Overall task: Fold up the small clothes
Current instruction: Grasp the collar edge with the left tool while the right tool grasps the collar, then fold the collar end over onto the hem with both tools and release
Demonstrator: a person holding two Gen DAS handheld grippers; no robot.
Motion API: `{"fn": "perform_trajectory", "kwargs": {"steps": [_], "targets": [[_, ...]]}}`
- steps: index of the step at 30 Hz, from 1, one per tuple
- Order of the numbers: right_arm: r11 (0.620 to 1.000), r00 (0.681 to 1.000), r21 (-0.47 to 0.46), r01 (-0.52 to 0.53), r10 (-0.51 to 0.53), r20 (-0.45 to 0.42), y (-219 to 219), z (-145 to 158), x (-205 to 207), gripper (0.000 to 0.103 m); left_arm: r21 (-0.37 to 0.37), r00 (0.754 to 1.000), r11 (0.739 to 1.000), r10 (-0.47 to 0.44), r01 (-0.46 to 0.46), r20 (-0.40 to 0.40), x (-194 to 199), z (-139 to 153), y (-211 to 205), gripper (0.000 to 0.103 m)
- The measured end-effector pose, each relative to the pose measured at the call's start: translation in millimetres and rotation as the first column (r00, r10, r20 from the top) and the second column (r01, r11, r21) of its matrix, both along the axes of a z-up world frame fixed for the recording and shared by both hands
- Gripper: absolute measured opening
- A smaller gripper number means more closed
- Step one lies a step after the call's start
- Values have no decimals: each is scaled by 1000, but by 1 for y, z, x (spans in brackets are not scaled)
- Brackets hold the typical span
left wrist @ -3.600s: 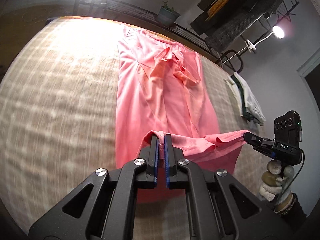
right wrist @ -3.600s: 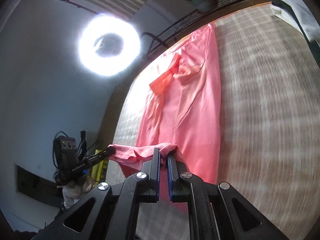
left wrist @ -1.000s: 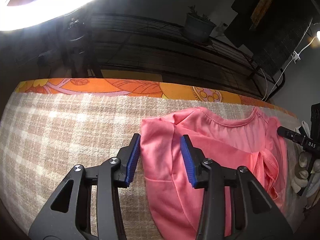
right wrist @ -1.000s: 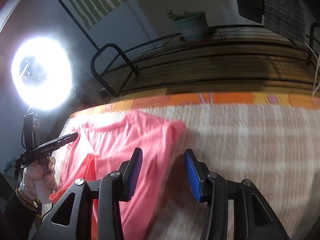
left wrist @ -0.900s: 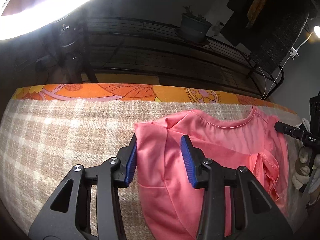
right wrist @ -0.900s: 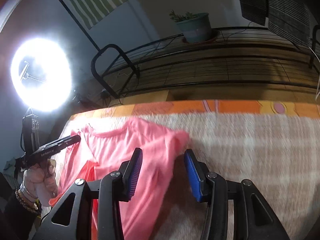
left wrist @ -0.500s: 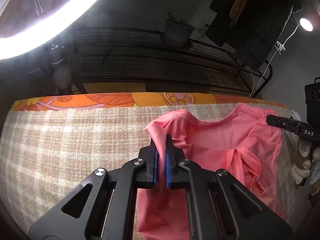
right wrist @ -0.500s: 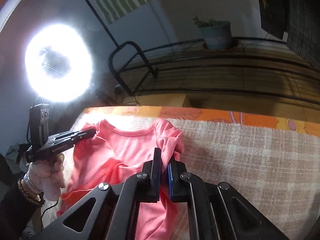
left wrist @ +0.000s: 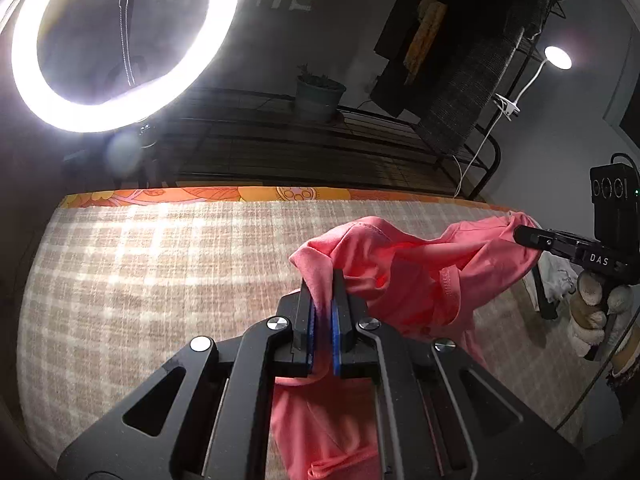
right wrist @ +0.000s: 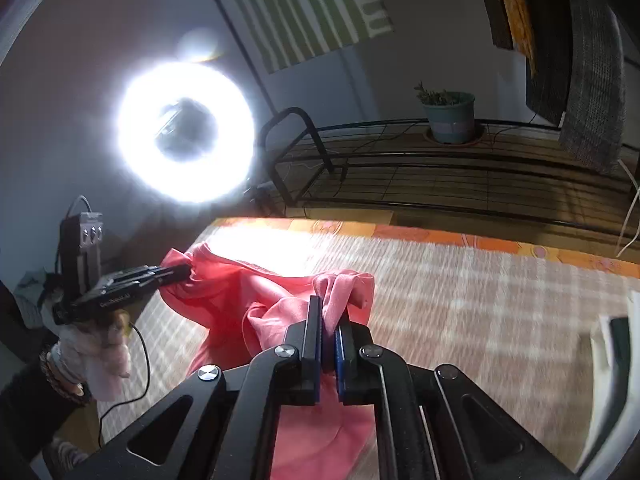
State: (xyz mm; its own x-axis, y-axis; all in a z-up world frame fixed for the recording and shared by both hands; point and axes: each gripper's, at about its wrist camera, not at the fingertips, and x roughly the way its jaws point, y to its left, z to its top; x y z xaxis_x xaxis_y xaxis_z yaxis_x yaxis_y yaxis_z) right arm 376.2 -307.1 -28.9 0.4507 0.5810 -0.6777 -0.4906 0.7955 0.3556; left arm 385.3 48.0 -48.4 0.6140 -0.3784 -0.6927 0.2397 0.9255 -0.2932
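Pink shirt: lifted off the plaid blanket at its far end, slung between the two grippers; the rest hangs below and behind the jaws toward the person.
Left gripper: jaws pressed together on one bunched corner of the shirt, cloth poking out just ahead of the tips.
Right gripper: jaws clamped on the opposite corner, a wad of fabric spilling forward over the tips.
Span between grippers: slack and creased, with a loose flap, perhaps a sleeve, drooping in the middle.
Risk, bunched grip: each pinch likely holds several layers, so one may slip free and the edge drop unevenly.
Risk, slack middle: if laid down as is, the sag probably folds in wrinkles.
Risk, uneven pull: grippers drawn apart unequally would skew the fold line.
Surroundings: ring light ahead of the left gripper, glare on the blanket.
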Motion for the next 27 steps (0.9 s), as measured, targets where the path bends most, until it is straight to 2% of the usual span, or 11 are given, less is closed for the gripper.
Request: {"fn": "perform_trajectory", "kwargs": {"steps": [6,11,18,27], "targets": [[999,999,-21,-40,40,24,2,8,-66,2,-20,1000,1000,4,-4,-7,-66,5,8,4],[996,997,-57,-65,67,34,2,-3,-124,2,-2,999,1000,-3,3,-39,-125,-14,12,4],[981,992,-157,-112,121,47,6,-33,-187,3,109,995,994,-13,23,-94,-177,-49,0,4],[947,976,-273,-169,199,86,-10,-50,-246,7,232,988,967,-78,108,-135,-229,-59,-4,5]]}}
